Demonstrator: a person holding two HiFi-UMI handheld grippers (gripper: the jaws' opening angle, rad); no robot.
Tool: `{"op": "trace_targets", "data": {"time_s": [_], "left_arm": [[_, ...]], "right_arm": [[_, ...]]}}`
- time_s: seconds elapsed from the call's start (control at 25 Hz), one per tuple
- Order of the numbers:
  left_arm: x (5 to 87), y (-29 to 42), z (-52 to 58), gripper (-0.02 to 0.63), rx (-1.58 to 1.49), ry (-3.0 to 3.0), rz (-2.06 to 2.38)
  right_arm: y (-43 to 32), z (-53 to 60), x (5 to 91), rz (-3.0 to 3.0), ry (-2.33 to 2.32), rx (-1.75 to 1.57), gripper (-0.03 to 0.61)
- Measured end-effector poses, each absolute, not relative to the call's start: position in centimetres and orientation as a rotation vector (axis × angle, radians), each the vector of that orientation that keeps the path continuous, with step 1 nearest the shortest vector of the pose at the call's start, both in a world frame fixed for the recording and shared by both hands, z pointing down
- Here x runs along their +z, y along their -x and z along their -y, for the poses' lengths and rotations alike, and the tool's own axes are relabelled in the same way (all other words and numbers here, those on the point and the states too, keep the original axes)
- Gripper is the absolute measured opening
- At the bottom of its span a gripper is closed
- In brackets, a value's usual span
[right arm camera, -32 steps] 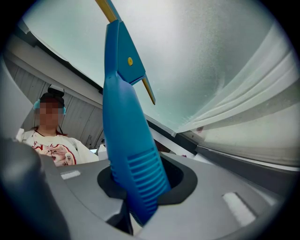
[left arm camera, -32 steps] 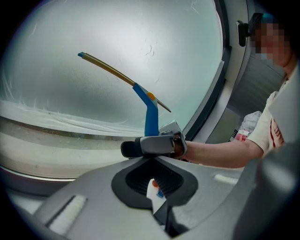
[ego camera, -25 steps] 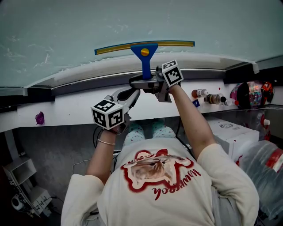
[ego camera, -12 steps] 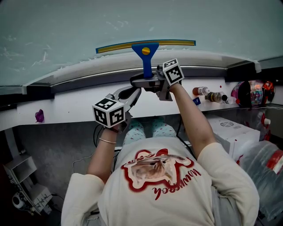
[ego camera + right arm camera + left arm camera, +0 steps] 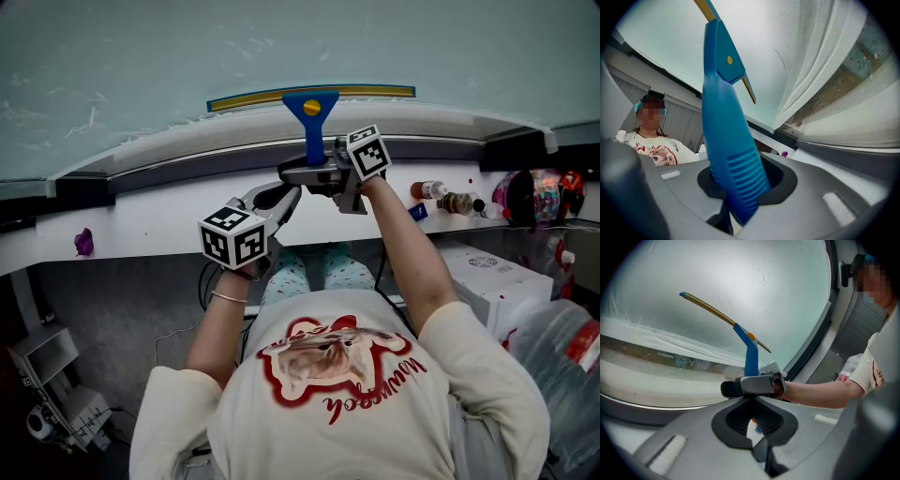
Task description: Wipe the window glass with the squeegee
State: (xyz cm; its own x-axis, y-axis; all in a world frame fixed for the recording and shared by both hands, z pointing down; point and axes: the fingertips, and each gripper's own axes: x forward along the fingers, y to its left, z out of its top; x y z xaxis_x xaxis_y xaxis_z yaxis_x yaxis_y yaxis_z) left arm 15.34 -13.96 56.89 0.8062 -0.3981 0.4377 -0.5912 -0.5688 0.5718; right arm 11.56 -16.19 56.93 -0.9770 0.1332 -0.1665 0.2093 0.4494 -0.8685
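Where the frosted pale-green window glass meets its white curved lower frame, the blue plastic squeegee with a long yellow blade strip stands upright, its blade level against the pane just above the frame. Right gripper: my jaws are closed on the ribbed lower end of the handle, which fills the dark recess between them; the grip sits low, well below the blade. Left gripper: jaws together with nothing between them, hanging just below and beside the right one, apart from the squeegee.

Handling, as I judge it — the tool is light and its handle stiff, so one gripper suffices; the smooth plastic could twist in the jaws, and the ribbed section is the right place to hold it. The blade is the only soft part and needs even pressure along its whole length, or one end will lift and leave a streak.

Surroundings: a loose whitish plastic film lies along the bottom of the pane and may snag the blade on a low stroke. The frame and the dark seal strip beneath it end the travel downward. Small bottles and a purple lump rest on the white ledge, well clear of the blade.
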Motion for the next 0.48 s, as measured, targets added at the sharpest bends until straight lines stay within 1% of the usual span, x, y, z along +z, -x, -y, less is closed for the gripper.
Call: {"op": "trace_targets", "data": {"time_s": [0.48], "left_arm": [[57.85,-15.22,13.55,0.002,0.357,-2.231,0.725]], "right_arm": [[-11.42,15.79,57.85,-2.554,-0.313,-1.635,0.109]]}}
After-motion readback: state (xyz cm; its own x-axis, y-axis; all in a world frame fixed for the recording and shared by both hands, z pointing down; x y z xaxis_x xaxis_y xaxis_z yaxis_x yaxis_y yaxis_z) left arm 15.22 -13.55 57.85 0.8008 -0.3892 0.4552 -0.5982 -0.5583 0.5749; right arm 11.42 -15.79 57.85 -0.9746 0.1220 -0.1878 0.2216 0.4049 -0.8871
